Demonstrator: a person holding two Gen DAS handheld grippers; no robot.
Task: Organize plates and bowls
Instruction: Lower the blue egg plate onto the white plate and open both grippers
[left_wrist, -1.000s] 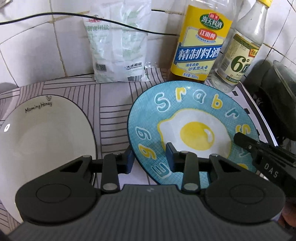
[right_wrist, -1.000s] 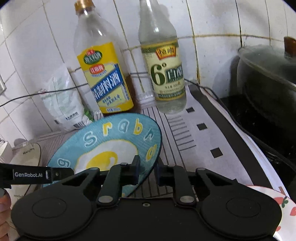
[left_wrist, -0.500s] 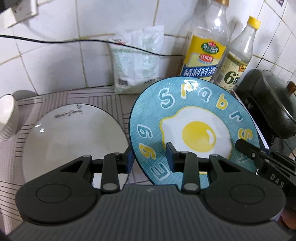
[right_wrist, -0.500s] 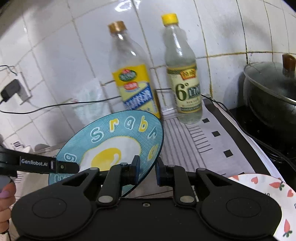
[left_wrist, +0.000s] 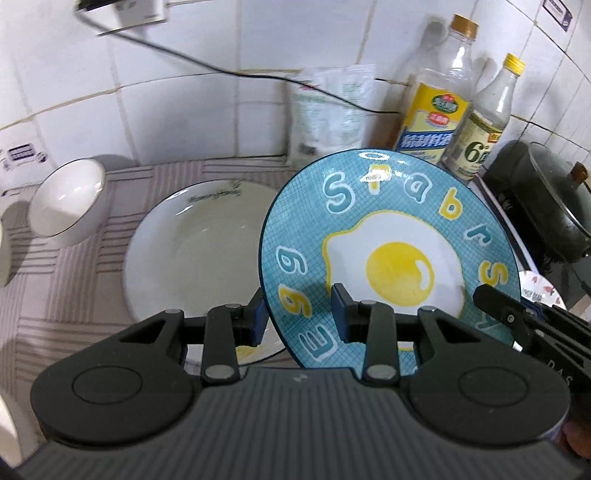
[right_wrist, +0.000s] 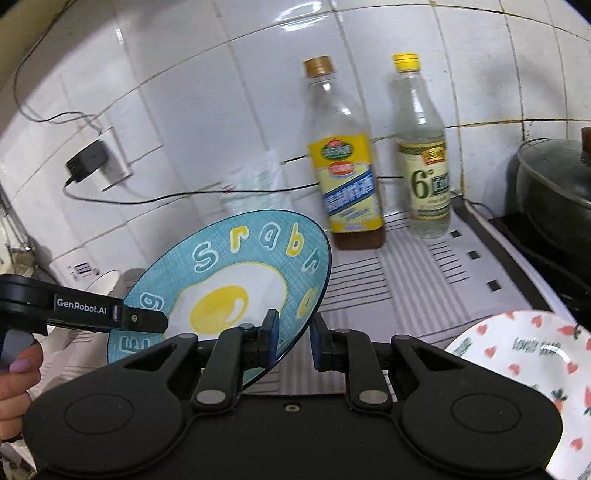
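Observation:
A blue plate (left_wrist: 388, 240) with a fried-egg picture and letters hangs tilted above the counter, held by both grippers. My left gripper (left_wrist: 298, 317) is shut on its near-left rim, one pad on the face and one behind. My right gripper (right_wrist: 294, 334) is shut on the blue plate's (right_wrist: 229, 280) right rim. A white plate (left_wrist: 199, 251) lies on the striped mat just left of and below it. A white bowl (left_wrist: 66, 199) lies tipped on its side at the far left. A strawberry-print plate (right_wrist: 524, 369) sits at the near right.
Two bottles (right_wrist: 347, 177) (right_wrist: 423, 162) and a white bag (left_wrist: 328, 110) stand against the tiled wall. A dark lidded pot (right_wrist: 554, 199) sits on the stove at right. A black cable (left_wrist: 207, 66) runs along the wall from a plug.
Both grippers have lifted the blue plate and drawn it back from the wall. The bottles now look smaller, and the white bowl and the wall plug have come into view.

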